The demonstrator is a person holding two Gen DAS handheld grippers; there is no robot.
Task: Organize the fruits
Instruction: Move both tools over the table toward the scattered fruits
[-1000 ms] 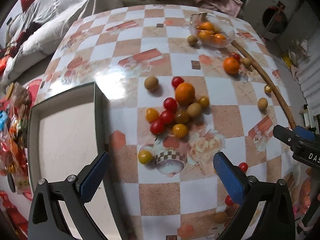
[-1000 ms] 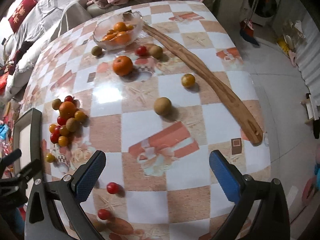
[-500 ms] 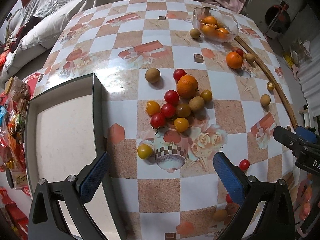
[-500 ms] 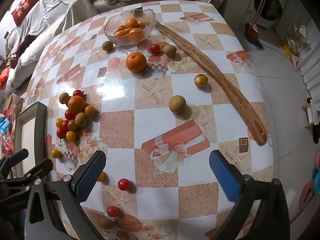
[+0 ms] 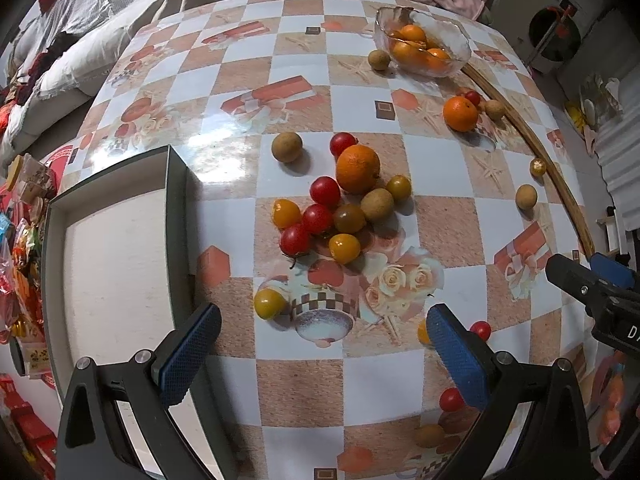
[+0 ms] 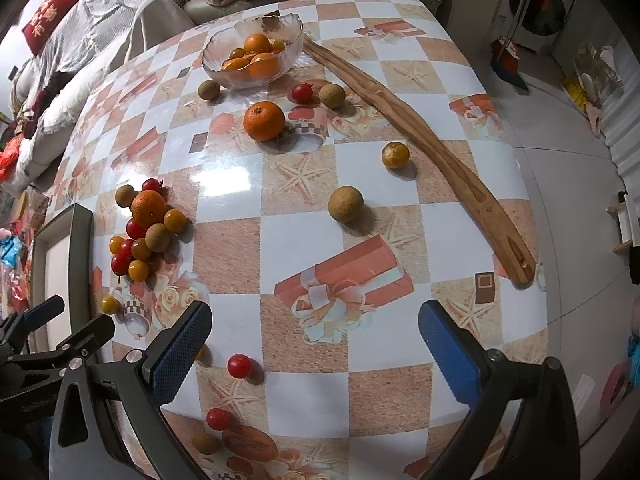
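A cluster of fruit lies mid-table around an orange (image 5: 357, 168) (image 6: 148, 207): red and yellow cherry tomatoes and brown longans. A lone yellow tomato (image 5: 269, 303) sits just ahead of my open, empty left gripper (image 5: 320, 350). A glass bowl (image 5: 424, 46) (image 6: 253, 57) holds oranges at the far side. A second orange (image 6: 264, 121), a longan (image 6: 345, 203) and a yellow tomato (image 6: 395, 155) lie scattered. My right gripper (image 6: 314, 346) is open and empty above the near table, a red tomato (image 6: 239, 366) by its left finger.
A grey tray (image 5: 116, 264) with a white floor stands at the table's left. A long wooden stick (image 6: 424, 140) lies along the right side. Snack packets (image 5: 20, 216) lie beyond the tray. The table's right edge drops to the floor.
Both grippers have drawn back and lifted a little, so more of the near table and its small tomatoes shows. Both stay open. No fruit has moved.
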